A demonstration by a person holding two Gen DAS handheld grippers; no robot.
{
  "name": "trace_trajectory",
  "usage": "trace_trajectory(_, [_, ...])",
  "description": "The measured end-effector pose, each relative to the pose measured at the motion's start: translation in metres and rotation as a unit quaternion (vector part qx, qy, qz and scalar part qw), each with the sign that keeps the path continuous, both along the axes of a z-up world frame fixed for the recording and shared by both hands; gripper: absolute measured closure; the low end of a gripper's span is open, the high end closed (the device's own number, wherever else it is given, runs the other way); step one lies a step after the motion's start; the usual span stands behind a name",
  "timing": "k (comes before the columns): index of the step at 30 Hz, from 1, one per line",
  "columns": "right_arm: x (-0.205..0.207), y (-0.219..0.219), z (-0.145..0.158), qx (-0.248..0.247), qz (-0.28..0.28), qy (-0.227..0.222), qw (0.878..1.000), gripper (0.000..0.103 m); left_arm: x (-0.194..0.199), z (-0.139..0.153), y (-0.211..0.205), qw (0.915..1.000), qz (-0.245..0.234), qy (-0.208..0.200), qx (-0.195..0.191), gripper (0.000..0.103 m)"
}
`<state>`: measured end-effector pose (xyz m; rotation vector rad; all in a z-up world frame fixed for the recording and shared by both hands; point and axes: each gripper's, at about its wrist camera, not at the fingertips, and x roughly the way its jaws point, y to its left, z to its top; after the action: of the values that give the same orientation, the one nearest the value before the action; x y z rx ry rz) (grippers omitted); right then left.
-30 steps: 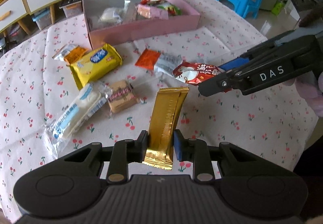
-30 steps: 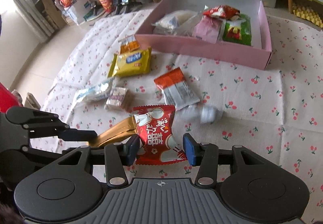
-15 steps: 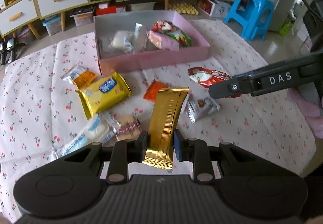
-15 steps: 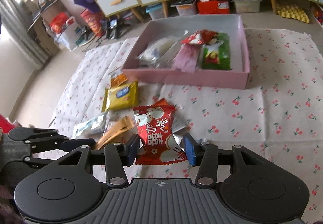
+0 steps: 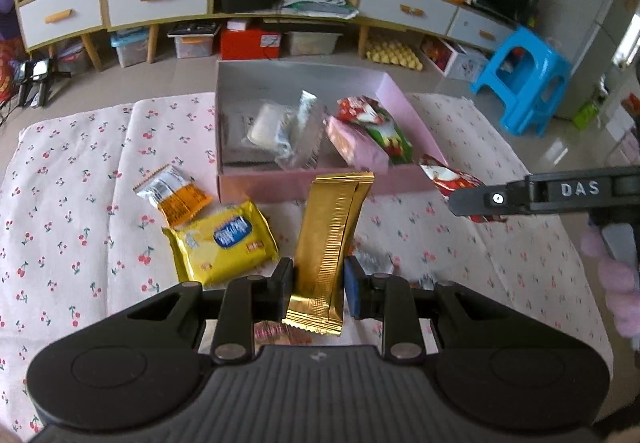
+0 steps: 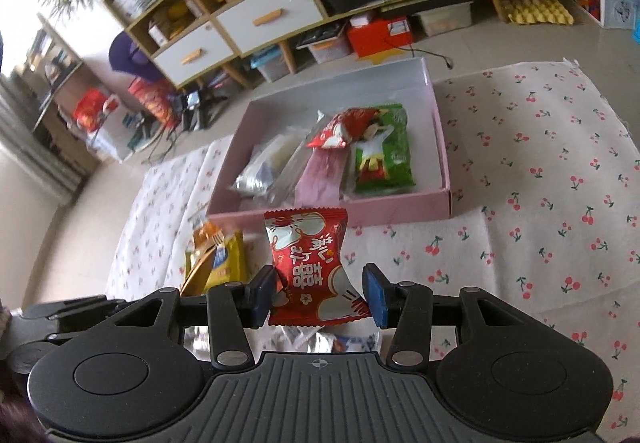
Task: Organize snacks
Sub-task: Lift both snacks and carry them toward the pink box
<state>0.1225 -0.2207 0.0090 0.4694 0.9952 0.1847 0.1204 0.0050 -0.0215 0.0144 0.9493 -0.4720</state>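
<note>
My left gripper (image 5: 318, 285) is shut on a long gold foil packet (image 5: 334, 239), held upright over the cherry-print cloth just short of the pink box (image 5: 416, 125). My right gripper (image 6: 318, 297) is shut on a red and white snack packet (image 6: 310, 263), which stands up between the blue pads, in front of the pink box (image 6: 442, 159). In the left wrist view the right gripper (image 5: 474, 203) comes in from the right with the same red packet (image 5: 448, 179) beside the box's near right corner. The box holds several wrapped snacks.
On the cloth left of the box lie a yellow packet (image 5: 224, 243) and an orange and white packet (image 5: 176, 193). A pink wrapper (image 5: 280, 335) peeks from under my left gripper. Behind the table are low cabinets, storage bins and a blue stool (image 5: 524, 79).
Both grippers have risen and moved toward the pink box with their packets still held. The box now sits closer and more centred in both views, and both wrists have rolled.
</note>
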Motion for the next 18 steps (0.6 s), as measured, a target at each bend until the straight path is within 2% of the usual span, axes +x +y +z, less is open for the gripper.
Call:
trace_trajectory(8, [0.027,-0.005,0.014,0.007,-0.022,-0.027,0.999,0.059,0.039,0.012,-0.005,0.9994,0.03,-0.018,0.006,0.079])
trace_trajectory(11, [0.034,-0.008,0.01,-0.001,-0.024,-0.022,0.999,0.059,0.051,0.014,-0.006,0.999,0.04,-0.017,0.005,0.079])
trace_trajectory(14, [0.032,-0.008,0.002,0.001,0.01,-0.01,1.0,0.057,0.049,0.014,-0.003,0.9987,0.046,-0.022,-0.008,0.079])
trace_trajectory(18, [0.026,0.006,-0.017,-0.038,0.06,0.028,0.997,0.055,0.043,0.006,-0.001,0.9989,0.044,-0.013,-0.013,0.079])
